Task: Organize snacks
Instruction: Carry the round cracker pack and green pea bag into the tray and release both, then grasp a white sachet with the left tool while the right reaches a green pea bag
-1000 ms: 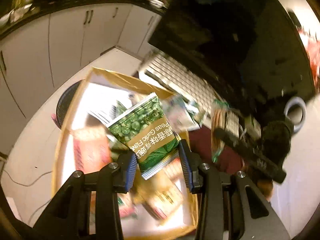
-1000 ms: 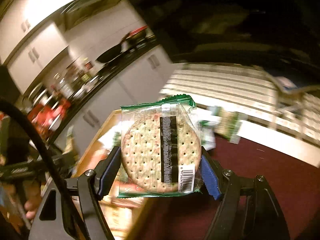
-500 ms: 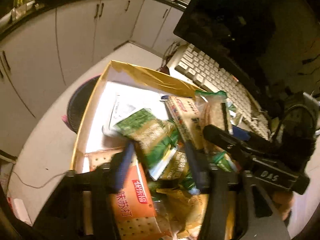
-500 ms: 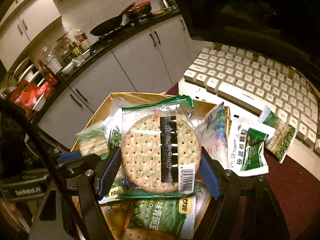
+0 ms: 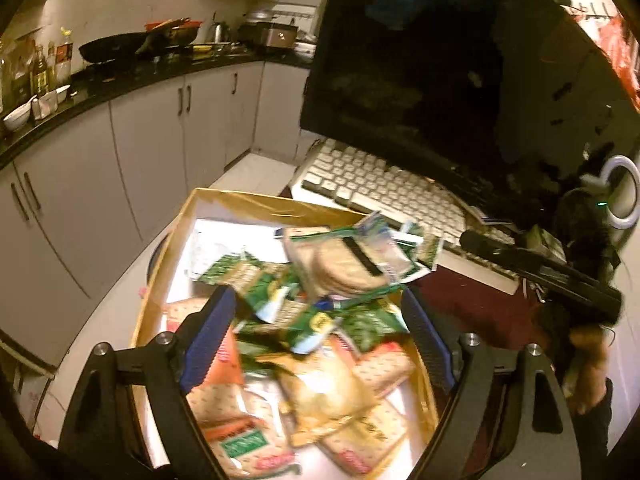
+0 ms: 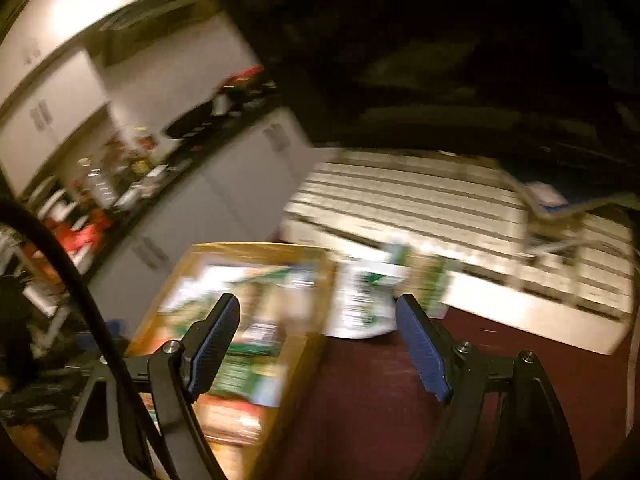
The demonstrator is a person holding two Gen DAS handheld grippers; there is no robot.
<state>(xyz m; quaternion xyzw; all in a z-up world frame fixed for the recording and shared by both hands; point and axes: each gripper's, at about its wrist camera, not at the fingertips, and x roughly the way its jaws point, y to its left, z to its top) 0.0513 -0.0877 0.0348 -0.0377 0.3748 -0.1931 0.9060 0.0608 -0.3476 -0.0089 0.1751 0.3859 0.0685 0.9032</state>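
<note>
A yellow cardboard box [image 5: 248, 205] holds a heap of snack packets. A clear packet of round crackers [image 5: 340, 268] lies on top of the heap, beside a green pea packet [image 5: 256, 280]. My left gripper [image 5: 318, 334] is open and empty above the box. My right gripper [image 6: 318, 340] is open and empty over the box's right edge [image 6: 316, 336]; this view is blurred. Two small green-and-white packets [image 6: 364, 304] lie on the dark red mat between box and keyboard.
A white keyboard [image 5: 380, 188] and a dark monitor [image 5: 440, 68] stand behind the box. The right gripper's body [image 5: 540, 272] shows at the right in the left wrist view. White kitchen cabinets [image 5: 120, 152] and a cluttered counter are at the left.
My left gripper opened and let the green pea packet fall in the box. My right gripper opened and released the cracker packet onto the heap, then drew back.
</note>
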